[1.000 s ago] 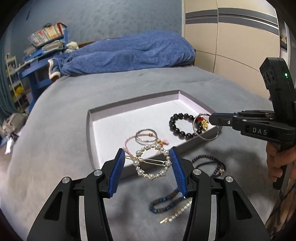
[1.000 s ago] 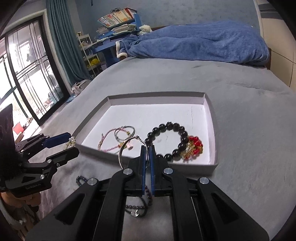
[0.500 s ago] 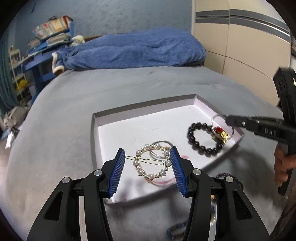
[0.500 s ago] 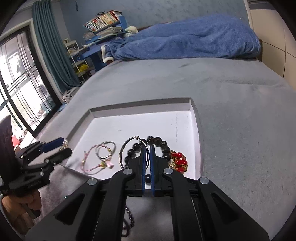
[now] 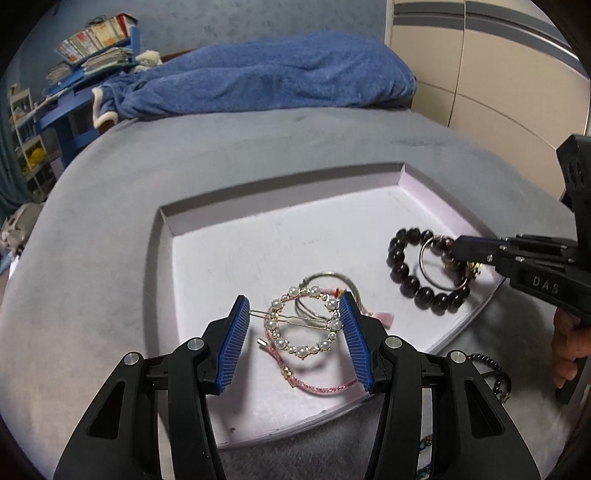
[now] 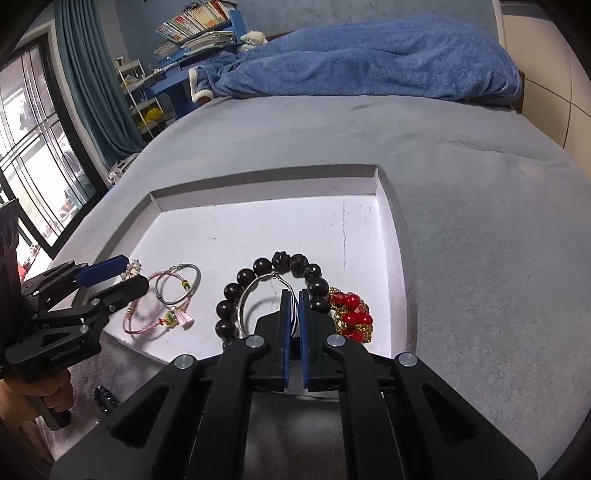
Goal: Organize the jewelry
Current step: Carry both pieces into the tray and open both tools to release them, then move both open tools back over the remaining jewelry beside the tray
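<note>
A pearl hair clip (image 5: 303, 325) is gripped between the blue pads of the left hand-held gripper (image 5: 295, 339), above the near left part of the white tray (image 5: 236, 236) on the bed (image 5: 110, 221). A silver bangle (image 6: 258, 295) is pinched by the closed right hand-held gripper (image 6: 294, 306) over the dark bead bracelet (image 6: 266, 291) at the tray's near right.

1. A rumpled blue blanket (image 6: 369, 55) lay along the far edge of the grey bed (image 6: 480, 221).
2. A blue shelf (image 6: 221, 22) with stacked books stood beyond the bed's far left corner.
3. Teal curtains (image 6: 96, 92) hung beside a window (image 6: 29, 147).
4. Beige cabinet panels (image 5: 498, 74) lined the right wall.
</note>
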The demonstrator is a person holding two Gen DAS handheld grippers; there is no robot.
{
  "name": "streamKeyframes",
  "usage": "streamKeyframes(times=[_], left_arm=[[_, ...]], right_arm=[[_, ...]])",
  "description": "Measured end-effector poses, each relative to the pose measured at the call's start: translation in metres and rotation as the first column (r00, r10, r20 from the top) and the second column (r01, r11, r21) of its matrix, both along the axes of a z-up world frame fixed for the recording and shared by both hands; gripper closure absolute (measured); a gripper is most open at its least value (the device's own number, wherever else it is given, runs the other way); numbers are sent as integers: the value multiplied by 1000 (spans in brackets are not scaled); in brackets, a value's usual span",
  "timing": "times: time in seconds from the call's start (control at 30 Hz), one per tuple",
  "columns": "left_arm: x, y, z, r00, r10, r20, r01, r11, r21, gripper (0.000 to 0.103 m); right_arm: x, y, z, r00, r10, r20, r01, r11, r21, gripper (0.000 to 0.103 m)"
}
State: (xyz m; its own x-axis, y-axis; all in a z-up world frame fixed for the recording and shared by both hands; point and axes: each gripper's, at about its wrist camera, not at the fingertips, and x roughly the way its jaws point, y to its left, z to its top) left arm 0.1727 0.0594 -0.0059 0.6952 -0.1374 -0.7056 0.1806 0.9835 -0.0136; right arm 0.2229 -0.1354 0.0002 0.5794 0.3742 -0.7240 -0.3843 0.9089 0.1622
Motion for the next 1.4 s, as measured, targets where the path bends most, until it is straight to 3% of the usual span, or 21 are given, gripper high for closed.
streamKeyframes(times=[0.33,0.4,0.47,0.5,0.63,1.07,1.4], left_arm=[[4,0,-7,999,11,-33,-11,1000,8,50],[4,0,-6,999,16,-29,-15,1000,14,47],[2,-1,-4,1000,13,-16,-13,1000,16,34],[1,-2,-3,1000,11,-7,-11,1000,20,32],[-4,-5,1,1000,0,14,0,1000,29,25],[-35,-5,16,999,-7,51,7,1000,-6,24],[-64,8,14,999,21,28,-20,999,-42,24]], right_arm=[[-2,2,-3,1000,11,-1,-11,1000,0,96],[-3,2,-2,1000,14,1,-14,1000,4,95],[-4,2,-2,1000,14,2,-14,1000,7,93],[-4,0,-1,1000,13,4,-13,1000,10,92],[-7,-5,3,1000,6,19,-7,999,36,71],[-22,-13,8,1000,-13,28,11,998,54,60],[-40,-20,13,999,0,40,-3,998,60,60]])
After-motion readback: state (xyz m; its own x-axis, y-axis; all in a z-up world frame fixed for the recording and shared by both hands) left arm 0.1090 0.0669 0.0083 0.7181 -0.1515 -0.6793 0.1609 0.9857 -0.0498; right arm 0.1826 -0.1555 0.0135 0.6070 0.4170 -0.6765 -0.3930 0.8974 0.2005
